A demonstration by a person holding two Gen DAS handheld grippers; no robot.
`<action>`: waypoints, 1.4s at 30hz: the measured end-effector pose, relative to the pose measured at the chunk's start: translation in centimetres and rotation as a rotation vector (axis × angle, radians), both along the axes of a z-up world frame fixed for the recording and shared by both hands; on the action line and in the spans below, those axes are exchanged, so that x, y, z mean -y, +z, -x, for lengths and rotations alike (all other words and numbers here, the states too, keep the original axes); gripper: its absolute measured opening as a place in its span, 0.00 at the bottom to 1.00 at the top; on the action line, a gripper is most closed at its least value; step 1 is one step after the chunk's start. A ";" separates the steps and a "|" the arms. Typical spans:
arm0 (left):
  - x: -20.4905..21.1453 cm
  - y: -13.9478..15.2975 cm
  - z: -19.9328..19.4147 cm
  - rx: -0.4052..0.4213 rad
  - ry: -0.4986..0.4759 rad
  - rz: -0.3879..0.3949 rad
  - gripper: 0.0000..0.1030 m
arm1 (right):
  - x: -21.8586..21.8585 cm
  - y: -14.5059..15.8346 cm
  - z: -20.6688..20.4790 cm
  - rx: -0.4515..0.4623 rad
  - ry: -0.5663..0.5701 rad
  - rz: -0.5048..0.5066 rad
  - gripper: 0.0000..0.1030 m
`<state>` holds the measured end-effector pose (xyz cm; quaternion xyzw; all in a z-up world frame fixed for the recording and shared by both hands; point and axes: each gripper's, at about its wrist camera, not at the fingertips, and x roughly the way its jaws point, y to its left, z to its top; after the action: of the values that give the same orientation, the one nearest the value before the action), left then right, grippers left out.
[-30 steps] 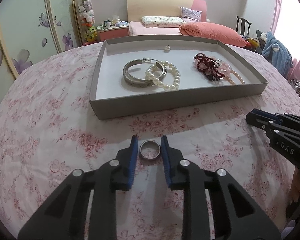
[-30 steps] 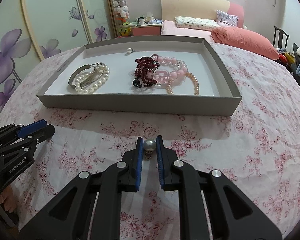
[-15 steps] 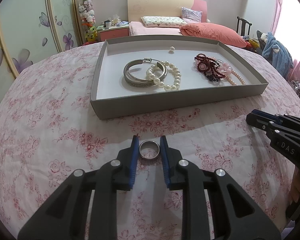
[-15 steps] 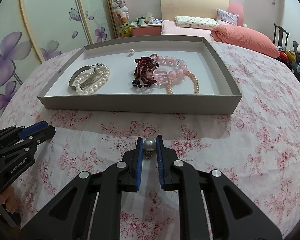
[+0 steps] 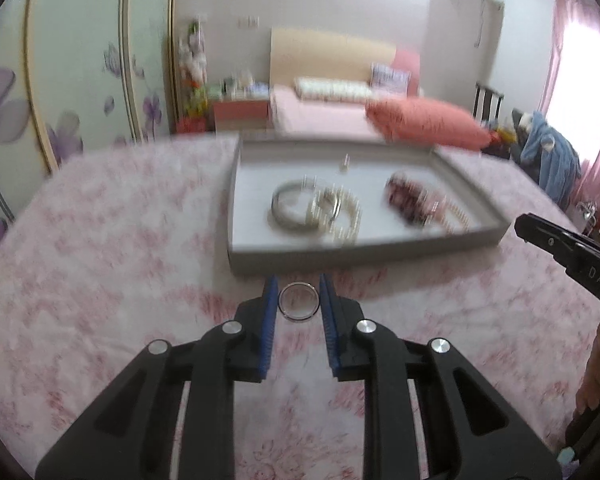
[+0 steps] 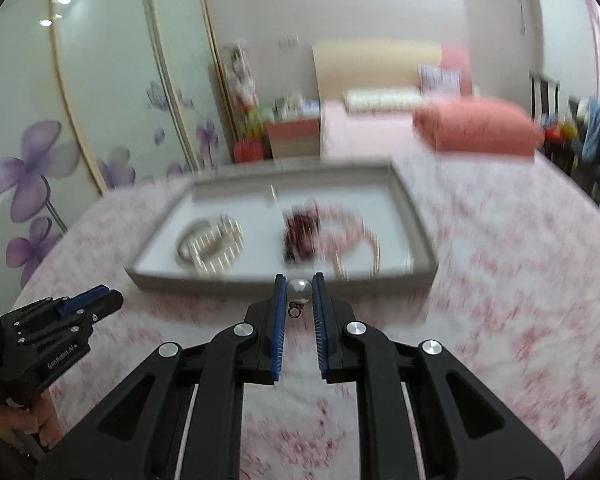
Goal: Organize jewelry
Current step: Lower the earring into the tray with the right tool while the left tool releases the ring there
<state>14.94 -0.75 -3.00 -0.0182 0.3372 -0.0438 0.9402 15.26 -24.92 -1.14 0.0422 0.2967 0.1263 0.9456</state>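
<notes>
Left wrist view: your left gripper [image 5: 299, 298] is pinched narrow on the silver ring [image 5: 299, 303], blue pads touching it on both sides. The ring sits above the floral tablecloth [image 5: 112, 264], just short of the near wall of the grey tray [image 5: 380, 254]. The right gripper [image 5: 572, 252] pokes in at the right edge, cut off by the frame, so its jaws can't be read from here. Step in hand, as I read it: carry phase, ring picked and headed for the tray. Next move needs you to clear the near wall, then find bare floor; the front-left corner looks free.

Right wrist view: your right gripper [image 6: 299, 294] is clamped tight on a pearl bead [image 6: 299, 290], with its small loop hanging below the pads. It's also just in front of the tray's near wall. Same step: lift over the rim and set it down, maybe beside the loose bead at the back.

Hard to read: both views are motion-blurred. The bangle and pearl bracelet [image 6: 210, 246] smear together, and so do the dark red beads [image 6: 300, 234] and pink strand [image 6: 356, 246]. I can't tell where one ends. The hand on the left gripper is cropped at the frame corner.
</notes>
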 end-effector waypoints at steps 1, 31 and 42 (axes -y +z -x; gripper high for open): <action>0.2 0.7 0.3 0.032 0.003 -0.004 0.21 | -0.4 1.0 0.7 0.058 -0.003 0.010 0.14; 2.9 5.4 -2.1 0.285 -0.001 -0.016 0.21 | -2.0 4.1 -0.5 0.330 -0.062 0.038 0.14; 3.1 4.3 -5.9 0.267 -0.016 -0.017 0.21 | -2.7 2.7 -4.4 0.274 -0.044 0.035 0.14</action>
<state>20.85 -3.88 1.25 -0.0014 0.2096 -0.0502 0.9765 19.63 -22.25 1.54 0.0145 0.1657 0.1050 0.9805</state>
